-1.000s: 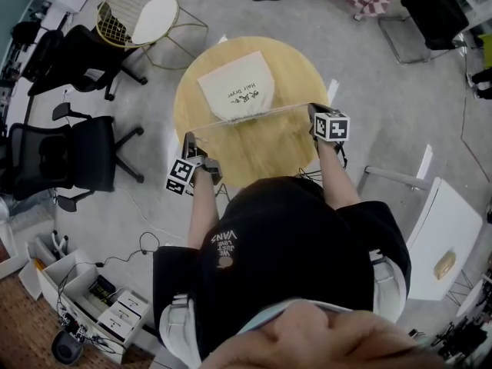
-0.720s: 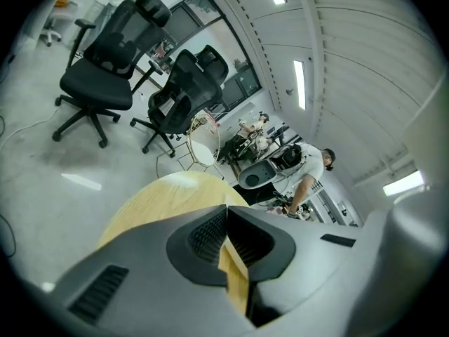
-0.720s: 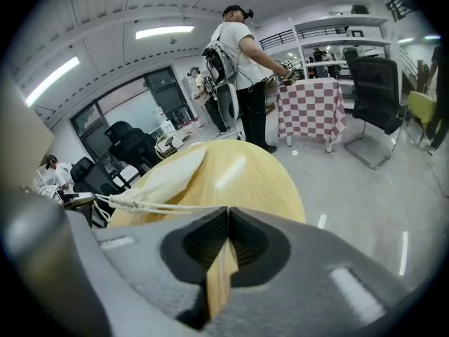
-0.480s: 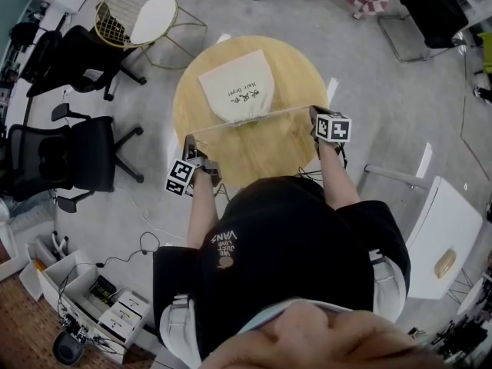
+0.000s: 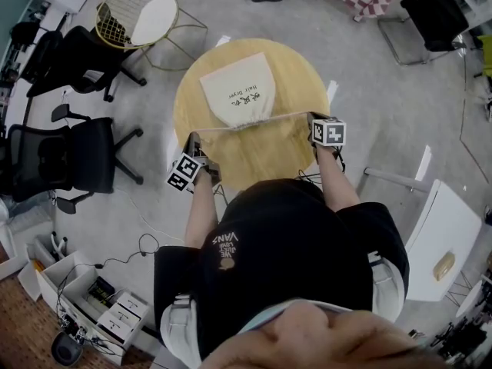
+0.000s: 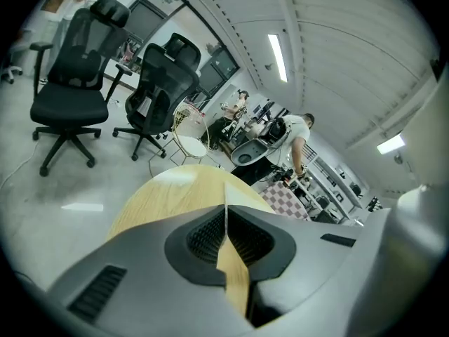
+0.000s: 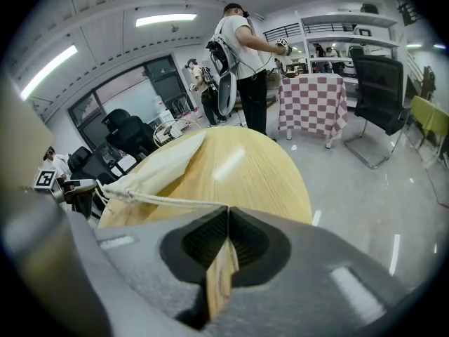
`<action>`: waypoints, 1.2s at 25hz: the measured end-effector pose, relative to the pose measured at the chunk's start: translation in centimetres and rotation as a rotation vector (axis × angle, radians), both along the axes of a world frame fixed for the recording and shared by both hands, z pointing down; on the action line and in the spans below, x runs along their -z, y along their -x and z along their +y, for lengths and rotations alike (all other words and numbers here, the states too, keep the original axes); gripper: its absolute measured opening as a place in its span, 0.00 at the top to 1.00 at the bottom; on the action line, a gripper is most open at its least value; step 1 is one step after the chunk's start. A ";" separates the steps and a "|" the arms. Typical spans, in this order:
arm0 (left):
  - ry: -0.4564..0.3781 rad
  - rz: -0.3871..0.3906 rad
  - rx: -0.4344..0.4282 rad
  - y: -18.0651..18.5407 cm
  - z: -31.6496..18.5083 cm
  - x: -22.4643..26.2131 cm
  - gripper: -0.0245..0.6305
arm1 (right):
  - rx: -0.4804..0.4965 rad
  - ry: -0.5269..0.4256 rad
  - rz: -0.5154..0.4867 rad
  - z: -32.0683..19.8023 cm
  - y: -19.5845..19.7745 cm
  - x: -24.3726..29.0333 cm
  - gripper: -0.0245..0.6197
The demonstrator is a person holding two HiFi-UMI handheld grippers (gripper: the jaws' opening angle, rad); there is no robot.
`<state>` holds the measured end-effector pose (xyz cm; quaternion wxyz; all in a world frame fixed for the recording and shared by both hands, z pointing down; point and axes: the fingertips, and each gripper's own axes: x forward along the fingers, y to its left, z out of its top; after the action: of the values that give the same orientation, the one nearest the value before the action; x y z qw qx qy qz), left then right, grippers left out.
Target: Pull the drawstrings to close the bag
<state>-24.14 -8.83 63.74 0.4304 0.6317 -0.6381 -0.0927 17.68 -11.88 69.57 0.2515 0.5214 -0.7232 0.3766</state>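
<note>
Our bag [image 5: 238,91] lies flat on the round table [image 5: 269,156]. Its long axis runs away from us, with the cinched mouth nearest us. There's bare wood on both sides, and both grippers sit right at the rim. Left gripper [image 5: 192,139] and right gripper [image 5: 311,118] flank the mouth, each clamped on the drawstrings [image 7: 168,202], which are stretched taut sideways.

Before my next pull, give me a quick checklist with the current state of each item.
1. Left gripper clamped on left drawstring: ok.
2. Right gripper clamped on right drawstring: ok.
3. Both drawstrings taut, running straight from the bag to the jaws: ok.
4. Bag lying flat on table: ok.
5. Bag mouth fully cinched: cannot tell. It is gathered, but any remaining gap is too small to see.
</note>
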 end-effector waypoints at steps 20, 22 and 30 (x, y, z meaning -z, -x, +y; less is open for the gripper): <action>0.095 -0.045 0.019 0.4 0.6 -1.7 0.88 | -0.057 -0.021 -0.063 -1.0 0.0 -0.1 0.80; 0.101 -0.049 0.022 0.7 0.8 -1.7 0.88 | -0.067 -0.018 -0.071 -1.0 -0.3 0.0 0.78; 0.162 -0.077 0.010 1.4 1.8 -2.6 0.80 | -0.079 -0.023 -0.074 -1.2 -0.9 0.2 0.78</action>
<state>-25.51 -6.99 66.37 0.4548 0.5946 -0.6627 -0.0189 18.54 -13.09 69.41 0.2035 0.5381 -0.7151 0.3971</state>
